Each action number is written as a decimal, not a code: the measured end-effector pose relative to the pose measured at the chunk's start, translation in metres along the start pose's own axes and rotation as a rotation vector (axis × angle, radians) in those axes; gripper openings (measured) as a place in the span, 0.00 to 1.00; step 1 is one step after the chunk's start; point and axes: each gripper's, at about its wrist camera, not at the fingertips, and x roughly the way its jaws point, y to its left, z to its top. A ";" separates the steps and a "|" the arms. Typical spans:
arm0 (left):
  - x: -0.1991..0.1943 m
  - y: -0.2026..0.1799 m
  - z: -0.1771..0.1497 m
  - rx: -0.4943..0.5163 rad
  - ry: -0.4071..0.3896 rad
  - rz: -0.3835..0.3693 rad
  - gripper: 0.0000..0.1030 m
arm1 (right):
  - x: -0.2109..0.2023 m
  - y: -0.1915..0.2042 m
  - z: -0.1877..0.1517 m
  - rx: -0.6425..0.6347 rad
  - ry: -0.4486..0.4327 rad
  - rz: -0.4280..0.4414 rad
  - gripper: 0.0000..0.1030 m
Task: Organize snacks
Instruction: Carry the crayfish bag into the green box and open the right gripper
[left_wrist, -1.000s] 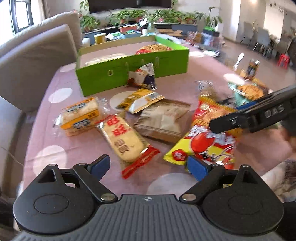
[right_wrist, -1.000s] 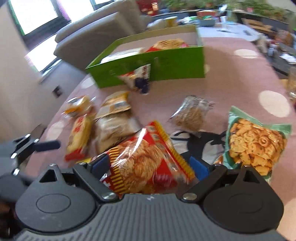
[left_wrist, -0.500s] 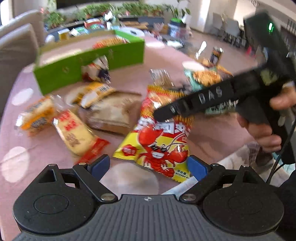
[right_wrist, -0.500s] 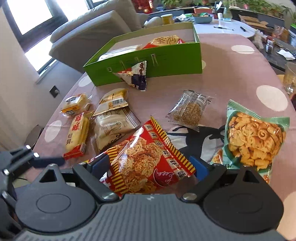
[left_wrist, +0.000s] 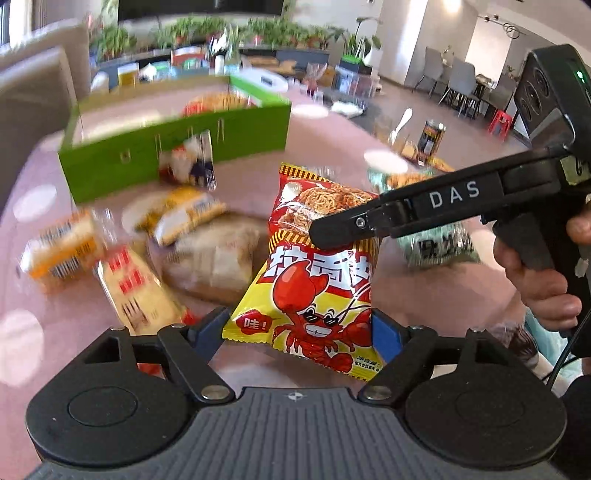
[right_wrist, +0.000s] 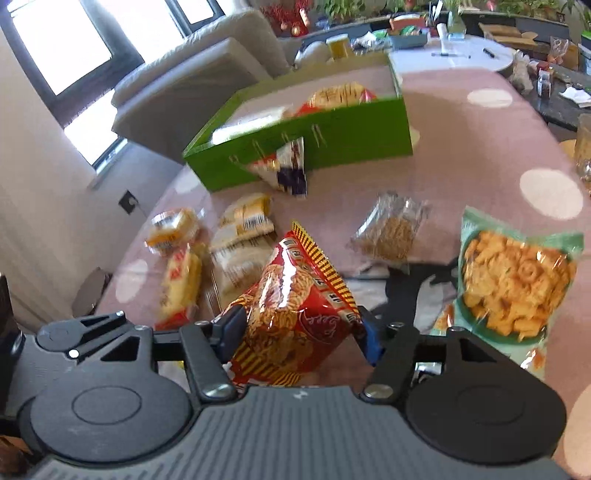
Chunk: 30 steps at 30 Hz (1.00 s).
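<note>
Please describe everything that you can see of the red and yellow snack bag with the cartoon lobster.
The lobster snack bag is a glossy, crinkled plastic packet, red at the top with a picture of noodle rounds, yellow below with a red cartoon lobster in sunglasses and large characters. The right tool, whose jaws have just been closing, pinches its upper part and holds it tilted, so the foil buckles. Its lower end lies between the left tool's blue pads, which have also been closing; whether they press it is unclear.

Your left wrist view looks down and forward from close over the lobster snack bag (left_wrist: 314, 295), green box (left_wrist: 177, 147) far behind. Your right wrist view faces likewise, just as near. Both share that bag (right_wrist: 295, 317), the box (right_wrist: 332, 144) and the pink table (right_wrist: 461, 155).
</note>
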 end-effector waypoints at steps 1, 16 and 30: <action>-0.003 0.000 0.003 0.009 -0.015 0.007 0.76 | -0.004 0.002 0.003 -0.005 -0.016 0.001 0.64; -0.034 0.023 0.077 0.093 -0.211 0.130 0.76 | -0.020 0.013 0.077 0.070 -0.205 0.089 0.63; -0.003 0.100 0.149 0.066 -0.216 0.176 0.76 | 0.029 0.018 0.158 0.131 -0.241 0.105 0.63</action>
